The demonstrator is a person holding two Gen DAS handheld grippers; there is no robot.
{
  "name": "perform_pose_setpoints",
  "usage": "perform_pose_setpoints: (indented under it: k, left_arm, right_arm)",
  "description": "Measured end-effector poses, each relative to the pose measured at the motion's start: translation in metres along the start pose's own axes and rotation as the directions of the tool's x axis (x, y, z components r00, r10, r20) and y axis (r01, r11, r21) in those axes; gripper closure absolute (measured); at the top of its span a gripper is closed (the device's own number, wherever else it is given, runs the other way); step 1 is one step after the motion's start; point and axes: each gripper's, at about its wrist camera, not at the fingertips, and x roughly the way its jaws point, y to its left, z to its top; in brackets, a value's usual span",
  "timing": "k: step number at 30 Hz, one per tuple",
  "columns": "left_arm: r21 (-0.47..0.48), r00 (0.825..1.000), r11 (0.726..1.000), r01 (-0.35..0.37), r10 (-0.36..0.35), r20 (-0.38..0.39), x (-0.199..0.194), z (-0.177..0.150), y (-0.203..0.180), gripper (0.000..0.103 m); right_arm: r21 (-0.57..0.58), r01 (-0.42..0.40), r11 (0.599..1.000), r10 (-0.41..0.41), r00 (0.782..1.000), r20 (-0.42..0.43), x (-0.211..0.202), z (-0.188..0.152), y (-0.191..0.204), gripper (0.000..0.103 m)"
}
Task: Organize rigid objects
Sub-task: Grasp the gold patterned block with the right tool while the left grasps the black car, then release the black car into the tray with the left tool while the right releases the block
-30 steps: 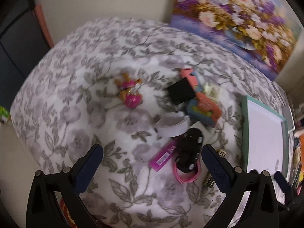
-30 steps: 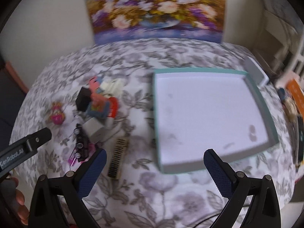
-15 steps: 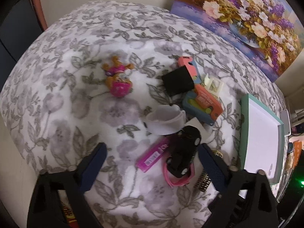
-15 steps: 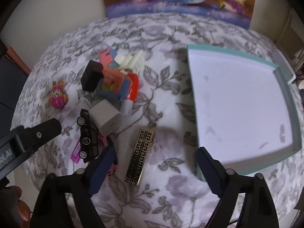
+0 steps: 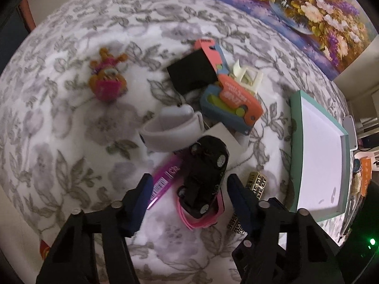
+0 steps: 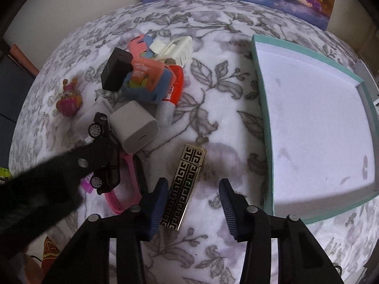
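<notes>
While both grippers hover with jaws apart over the floral-patterned bed [image 5: 71, 123], the left gripper [image 5: 189, 184] brackets the glossy black toy car [image 5: 205, 175] lying on a pink band. The right gripper [image 6: 193, 189] brackets the flat gold-and-black fretwork lighter [image 6: 183, 187], leaning toward eleven o'clock. Each would do best to lower squarely, close across the narrow sides, then carry toward the teal-rimmed white tray [image 6: 267, 123] at two o'clock.

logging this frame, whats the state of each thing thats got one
left gripper: open, fingers either side of the black toy car
black toy car: on its side, lying on the pink band
right gripper: open over the gold patterned bar
gold patterned bar: flat on the cloth
teal tray: empty
</notes>
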Motion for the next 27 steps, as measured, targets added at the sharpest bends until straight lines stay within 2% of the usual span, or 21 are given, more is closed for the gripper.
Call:
perform_pose_setpoints:
  k: [2,8,12,25,27]
  left_arm:
    - [-0.011,0.999,0.999,0.039,-0.039,-0.019,0.006,0.000,0.000,0.054]
    - [-0.026,0.997,0.998,0.062,-0.063,-0.042,0.020,0.000,-0.002,0.066]
    - [-0.042,0.997,0.997,0.066,-0.068,-0.040,0.021,0.001,0.000,0.067]
    - [-0.026,0.998,0.998,0.054,-0.054,-0.030,0.021,-0.001,-0.004,0.067]
    - [-0.028,0.998,0.998,0.055,-0.056,-0.028,0.020,-0.001,-0.004,0.068]
  right_arm:
    - [-0.005,0.000,1.000,0.000,1.000,0.000,0.000,-0.001,0.001,0.059]
    - [-0.014,-0.009,1.000,0.009,1.000,-0.004,0.002,0.000,0.003,0.062]
    - [-0.029,0.028,0.999,-0.029,0.999,-0.031,0.013,-0.002,0.005,0.068]
    - [-0.058,0.055,0.997,-0.056,0.998,-0.010,0.014,-0.006,0.009,0.070]
    - [-0.053,0.047,0.997,-0.048,0.999,-0.014,0.012,-0.007,0.010,0.074]
